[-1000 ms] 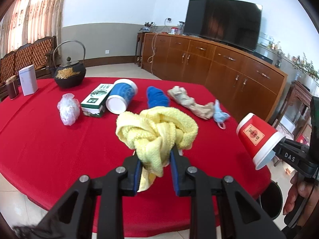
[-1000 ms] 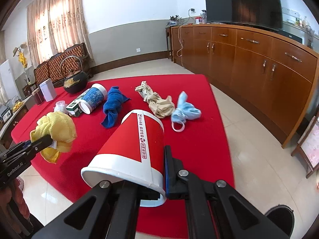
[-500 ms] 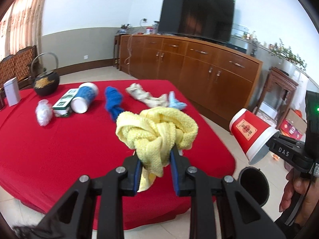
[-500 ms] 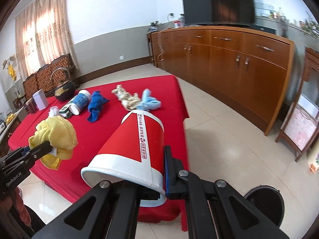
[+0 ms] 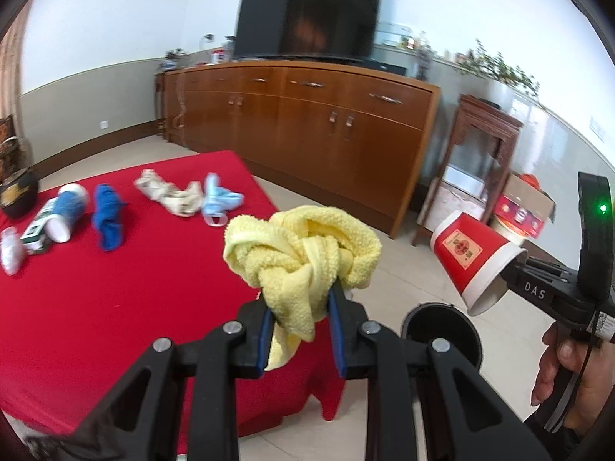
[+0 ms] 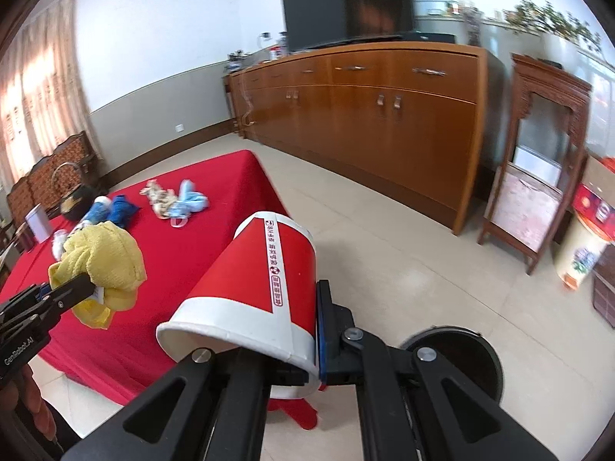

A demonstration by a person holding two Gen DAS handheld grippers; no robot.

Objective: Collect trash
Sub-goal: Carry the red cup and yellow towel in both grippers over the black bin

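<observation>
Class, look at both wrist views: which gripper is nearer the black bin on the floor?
Right. The right gripper, holding the red cup, is beside the black bin; the left gripper hangs over the table's corner.

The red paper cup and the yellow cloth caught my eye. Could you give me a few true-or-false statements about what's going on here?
1. The left gripper holds a yellow cloth. True.
2. The right gripper holds a blue cup. False: a red paper cup.
3. A black bin stands on the floor. True.
4. The red table has nothing on it. False: a blue cloth and other items lie there.
</observation>
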